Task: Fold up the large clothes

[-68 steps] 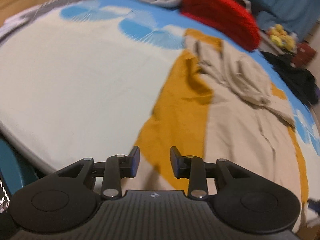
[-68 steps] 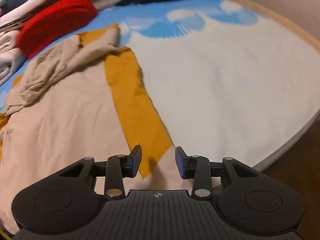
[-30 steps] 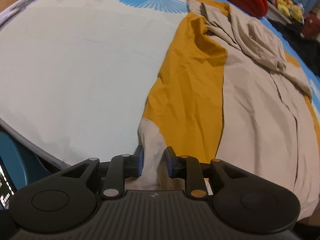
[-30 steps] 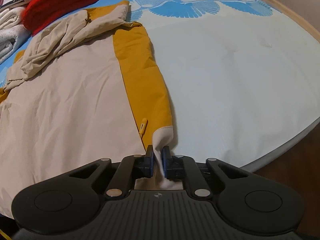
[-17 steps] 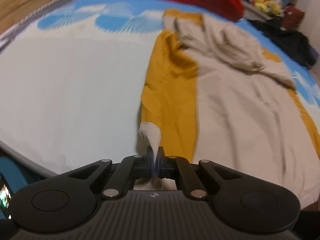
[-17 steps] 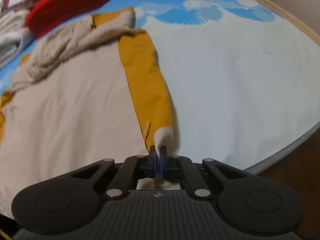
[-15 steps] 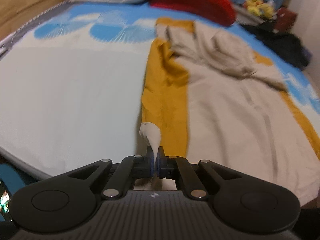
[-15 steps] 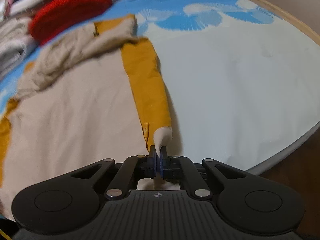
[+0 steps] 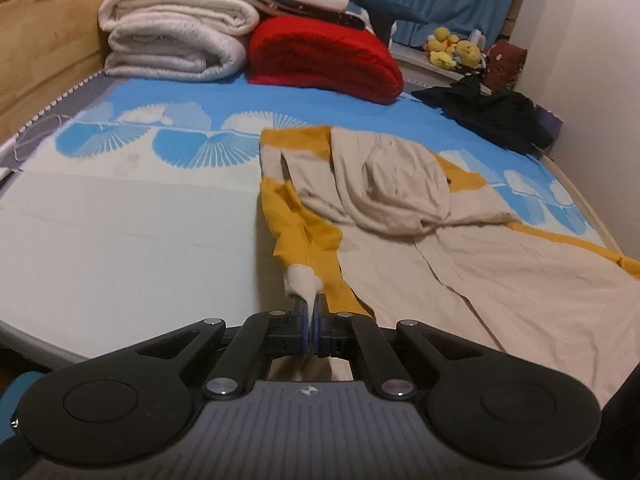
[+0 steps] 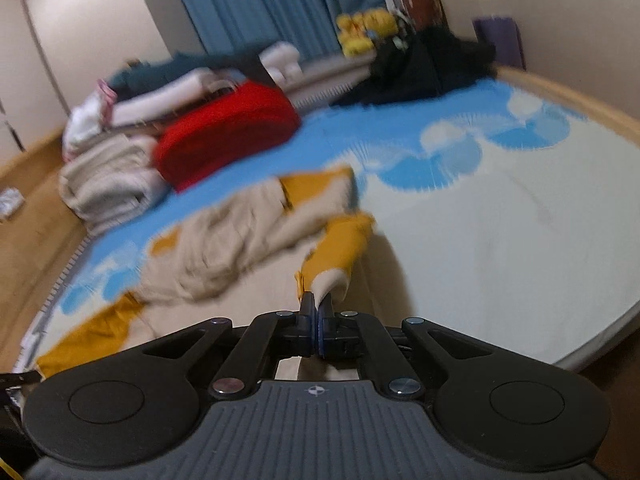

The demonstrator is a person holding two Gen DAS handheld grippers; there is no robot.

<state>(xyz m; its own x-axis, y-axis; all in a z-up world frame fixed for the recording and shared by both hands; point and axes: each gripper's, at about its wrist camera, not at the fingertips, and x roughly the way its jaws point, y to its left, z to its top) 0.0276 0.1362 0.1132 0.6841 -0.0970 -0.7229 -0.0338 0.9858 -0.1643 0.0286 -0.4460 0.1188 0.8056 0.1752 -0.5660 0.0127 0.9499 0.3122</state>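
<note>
Both my tongs are pinched tight on cloth: the left gripper has its jaws closed on a pale corner of the jacket, and the right gripper is closed the same way on the other pale corner. That jacket, beige with mustard side panels, lies spread on the bed, its hood bunched toward the far end near the red blanket and the stack of pale bedding. I judge it light, thin and floppy, a touch slick, so it will sag and drag between my two holds rather than keep any shape. Corners are the right places to take it, one each side, kept level. From each pinch the mustard strip runs up off the bed in a twisted rope; the small cloth tips are all I hold.
</note>
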